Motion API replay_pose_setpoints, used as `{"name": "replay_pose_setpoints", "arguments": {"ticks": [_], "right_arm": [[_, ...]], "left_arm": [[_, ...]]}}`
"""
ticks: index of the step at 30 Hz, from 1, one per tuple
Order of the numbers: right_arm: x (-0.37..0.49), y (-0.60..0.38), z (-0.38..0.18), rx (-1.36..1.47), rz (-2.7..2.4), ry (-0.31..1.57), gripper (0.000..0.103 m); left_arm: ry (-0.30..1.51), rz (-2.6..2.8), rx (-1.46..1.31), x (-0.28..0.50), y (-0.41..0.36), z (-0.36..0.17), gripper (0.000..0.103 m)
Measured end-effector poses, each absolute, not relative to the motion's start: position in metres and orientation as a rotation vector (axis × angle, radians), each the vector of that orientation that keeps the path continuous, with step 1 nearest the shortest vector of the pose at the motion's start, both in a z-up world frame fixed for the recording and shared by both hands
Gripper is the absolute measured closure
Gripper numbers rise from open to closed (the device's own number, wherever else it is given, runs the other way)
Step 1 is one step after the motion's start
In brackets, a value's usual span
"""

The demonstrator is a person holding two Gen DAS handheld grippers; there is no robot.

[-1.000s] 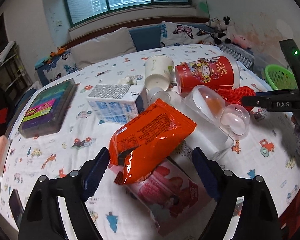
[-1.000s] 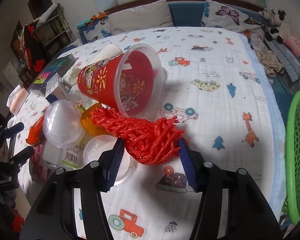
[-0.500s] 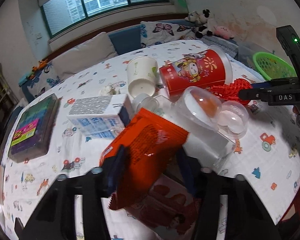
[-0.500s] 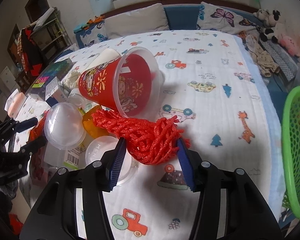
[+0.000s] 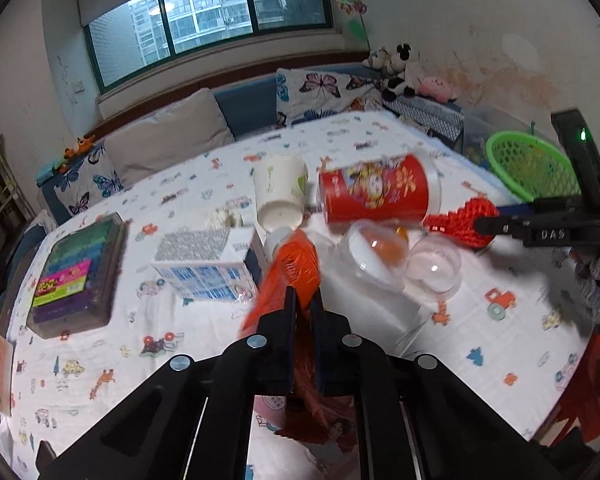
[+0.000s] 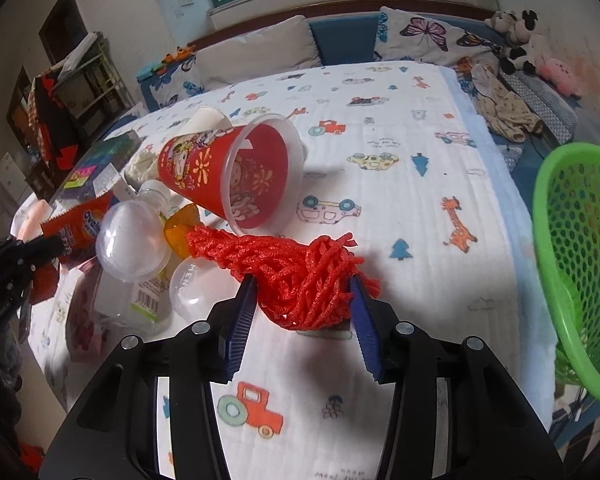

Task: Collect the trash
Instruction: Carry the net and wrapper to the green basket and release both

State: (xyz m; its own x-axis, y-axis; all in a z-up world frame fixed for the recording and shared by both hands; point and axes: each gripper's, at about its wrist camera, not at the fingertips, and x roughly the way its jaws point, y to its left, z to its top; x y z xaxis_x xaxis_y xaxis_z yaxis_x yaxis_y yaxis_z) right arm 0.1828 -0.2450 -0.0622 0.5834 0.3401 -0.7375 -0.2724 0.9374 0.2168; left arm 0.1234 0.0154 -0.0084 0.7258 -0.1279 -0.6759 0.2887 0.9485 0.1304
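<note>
The surface point(image 6: 400, 152), under a white cloth printed with cars and giraffes, carries the litter bunched at one side. The green mesh basket point(image 6: 576, 240) stands just off its edge beside my right hand, and I judge it to be where the trash goes, since it sits within easy reach of the pile. A red printed cup point(image 6: 228, 172) lies tipped on its side with its mouth toward me, beside a toppled white paper cup point(image 5: 281, 192) and a small blue-and-white carton point(image 5: 208, 264). Clear plastic capsule shells point(image 5: 380, 260) rest against the cup. My right gripper point(image 6: 302, 300) holds the bundle of red mesh netting point(image 6: 296, 276), its blue pads pressed into the bulky end so the loose strands stay gathered. My left gripper point(image 5: 303, 300) is pinched almost fully together on the orange snack wrapper point(image 5: 296, 268), gripping the thin foil by its near end because it offers nothing thicker.
</note>
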Motion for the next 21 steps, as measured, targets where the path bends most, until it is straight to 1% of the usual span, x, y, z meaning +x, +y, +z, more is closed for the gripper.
{"name": "replay_pose_setpoints", "arguments": {"ticks": [5,12,17,21], "right_arm": [[0.168,-0.255,-0.052,0.086,0.349,0.850,0.055],[0.151,-0.291,-0.029,0.136,0.298,0.788,0.055],[0.144,-0.327,-0.017,0.161,0.215,0.743,0.055],[0.142,-0.364,-0.017,0.195,0.123,0.735,0.055]], "left_arm": [[0.703,-0.278,0.168,0.114,0.014,0.018,0.098],[0.654,-0.359,0.156,0.112,-0.012,0.048,0.098],[0.622,-0.426,0.160,0.122,-0.045,0.068,0.098],[0.601,-0.489,0.169,0.133,-0.076,0.080,0.098]]}}
